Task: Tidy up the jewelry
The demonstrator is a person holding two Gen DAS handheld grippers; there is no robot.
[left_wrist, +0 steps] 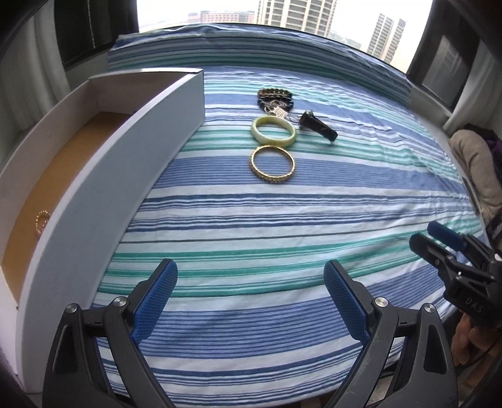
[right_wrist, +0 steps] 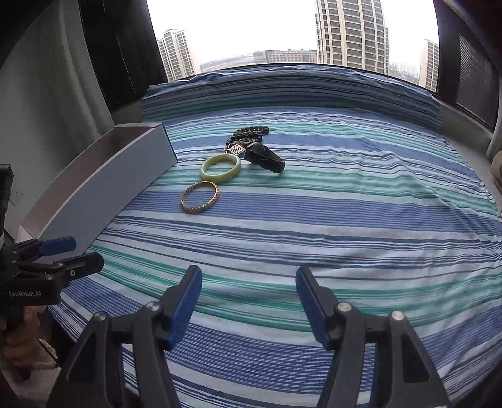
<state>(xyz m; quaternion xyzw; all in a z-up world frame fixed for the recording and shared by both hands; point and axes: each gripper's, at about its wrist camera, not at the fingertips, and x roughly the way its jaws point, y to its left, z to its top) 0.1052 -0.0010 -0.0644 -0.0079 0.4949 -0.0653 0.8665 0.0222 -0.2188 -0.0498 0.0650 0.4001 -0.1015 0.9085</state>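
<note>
On the striped bedspread [left_wrist: 282, 213] lie a gold bangle [left_wrist: 272, 163] [right_wrist: 199, 197], a pale green bangle [left_wrist: 273, 131] [right_wrist: 221, 168], dark bead bracelets [left_wrist: 275, 94] [right_wrist: 251, 131] with a silver charm [left_wrist: 278, 111] [right_wrist: 237, 150], and a black clip-like piece [left_wrist: 317, 125] [right_wrist: 265, 158]. A white open box [left_wrist: 103, 175] [right_wrist: 103, 185] stands to their left; a small gold bead bracelet [left_wrist: 41, 222] lies inside. My left gripper [left_wrist: 251, 276] [right_wrist: 75, 252] is open and empty near the bed's front edge. My right gripper [right_wrist: 248, 282] [left_wrist: 431, 237] is open and empty, to its right.
A window with high-rise buildings [right_wrist: 351, 31] is beyond the bed's far end. Dark curtains [left_wrist: 91, 28] hang at both sides. A beige cushion or garment [left_wrist: 477, 166] lies off the bed's right side.
</note>
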